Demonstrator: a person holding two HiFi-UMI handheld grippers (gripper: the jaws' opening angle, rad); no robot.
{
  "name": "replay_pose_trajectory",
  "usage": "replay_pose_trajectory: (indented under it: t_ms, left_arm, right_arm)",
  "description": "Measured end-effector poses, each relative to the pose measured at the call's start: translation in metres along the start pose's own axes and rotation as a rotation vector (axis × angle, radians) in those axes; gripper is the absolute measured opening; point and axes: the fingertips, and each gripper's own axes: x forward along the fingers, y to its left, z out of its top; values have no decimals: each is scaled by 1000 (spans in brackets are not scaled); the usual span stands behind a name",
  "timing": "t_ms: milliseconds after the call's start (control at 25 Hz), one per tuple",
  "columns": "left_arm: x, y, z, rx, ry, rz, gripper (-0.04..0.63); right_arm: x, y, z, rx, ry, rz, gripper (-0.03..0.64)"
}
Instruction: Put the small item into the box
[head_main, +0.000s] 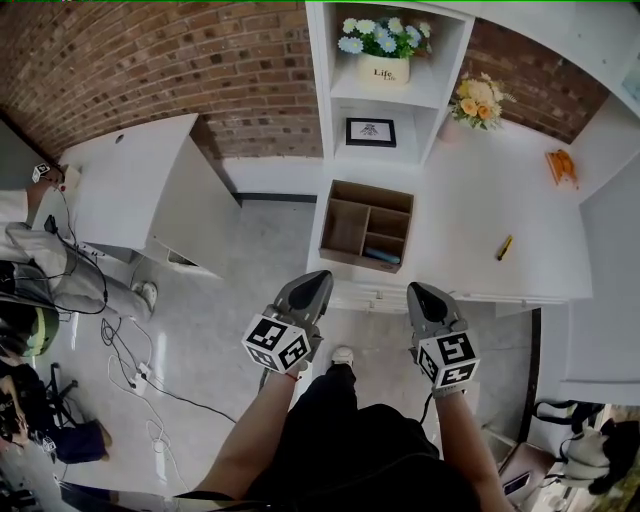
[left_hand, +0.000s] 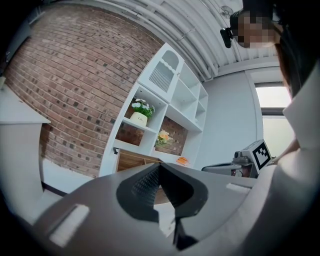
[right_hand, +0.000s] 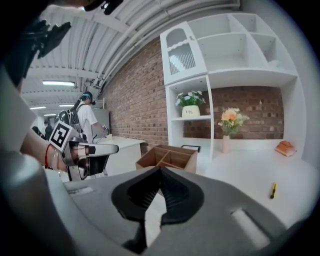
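The white table (head_main: 470, 220) fills the space ahead of the person, under a shelf unit against the brick wall. The wooden box (head_main: 345, 228) sits near the table's front edge. It is divided into compartments, and something blue (head_main: 381, 255) already lies in one of the right-hand ones.

Both tools hang over the floor, short of the table. The left hand-held gripper (head_main: 318, 280) has its jaws pressed together on nothing, and so does the right hand-held gripper (head_main: 420, 295).

The small item (head_main: 505, 247) is a slim yellow thing, possibly a pen or marker, though it is too small to tell. It lies flat on the table, to the right of the box and well apart from it.

The main risk is at the pickup. The item lies low on a hard, smooth top, so jaws that arrive closed or barely parted would likely push it along or set it rolling, perhaps towards the edge. A steep approach could drive the jaw tips into the table.

The box poses a second risk. Being near the edge, it could be shoved or tipped by a careless knock from either tool. A long item released crosswise could also lodge on a divider or the rim and not drop into a compartment.
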Motion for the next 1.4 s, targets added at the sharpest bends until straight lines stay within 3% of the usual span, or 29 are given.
replay_pose_trajectory:
  t_ms: [360, 1400]
  left_arm:
    - [-17, -12, 4, 22, -18, 19, 2]
    - [-50, -21, 18, 28, -76, 56, 2]
  right_arm:
    - [-19, 7, 14, 0, -101, 7, 3]
    - [-45, 31, 26, -36, -186, 38, 3]
